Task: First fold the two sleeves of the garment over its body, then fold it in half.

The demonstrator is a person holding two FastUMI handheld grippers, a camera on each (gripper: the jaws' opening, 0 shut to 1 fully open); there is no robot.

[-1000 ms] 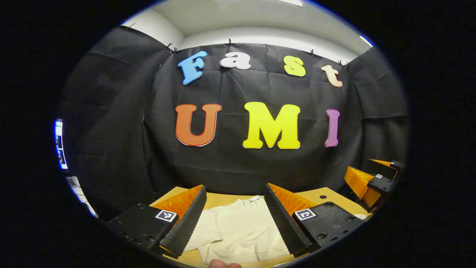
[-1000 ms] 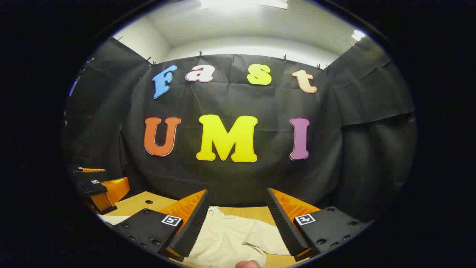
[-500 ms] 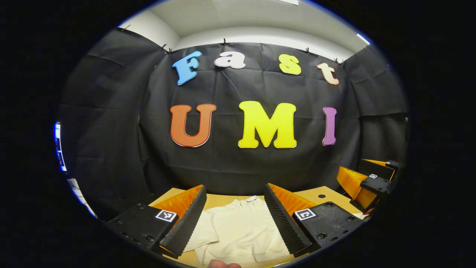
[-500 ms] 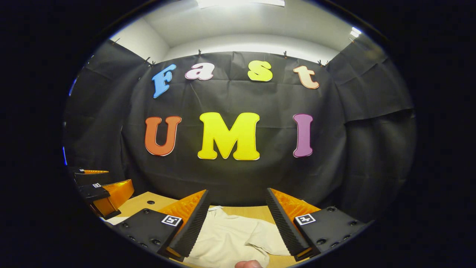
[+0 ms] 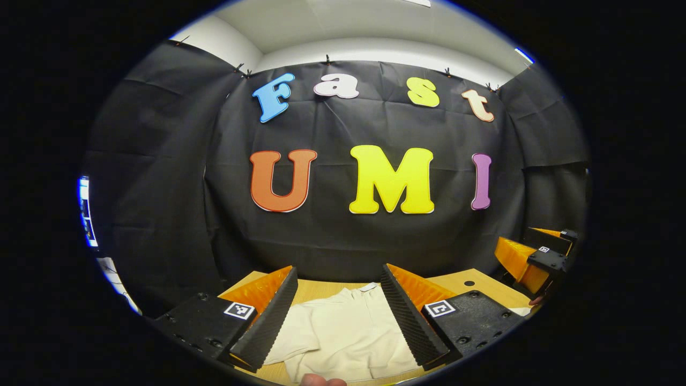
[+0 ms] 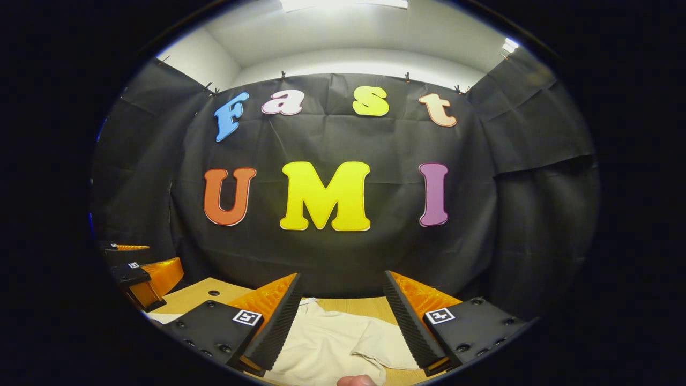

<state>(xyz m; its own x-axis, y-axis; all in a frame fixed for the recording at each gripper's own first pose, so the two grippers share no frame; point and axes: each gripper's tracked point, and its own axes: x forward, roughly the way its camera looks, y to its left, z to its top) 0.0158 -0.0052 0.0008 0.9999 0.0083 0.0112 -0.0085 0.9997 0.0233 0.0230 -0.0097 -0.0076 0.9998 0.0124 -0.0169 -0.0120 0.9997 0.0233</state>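
The cream garment [image 5: 343,332] lies flat on the desk [image 5: 316,289] below and ahead of both my tools, collar toward the far wall, its long axis running away from me; one short sleeve [image 5: 292,335] spreads toward my left tool [image 5: 337,316], the other sleeve [image 6: 383,343] toward my right tool [image 6: 338,321]; each tool hangs above the cloth with fingers apart, gripping nothing; I judge each sleeve nearest its own side's tool, with bare desk beyond the collar.

A cream short-sleeved shirt [image 5: 343,335] lies flat and slightly rumpled on the wooden counter [image 5: 316,289], collar at the far end, one sleeve [image 6: 383,343] spread out sideways.
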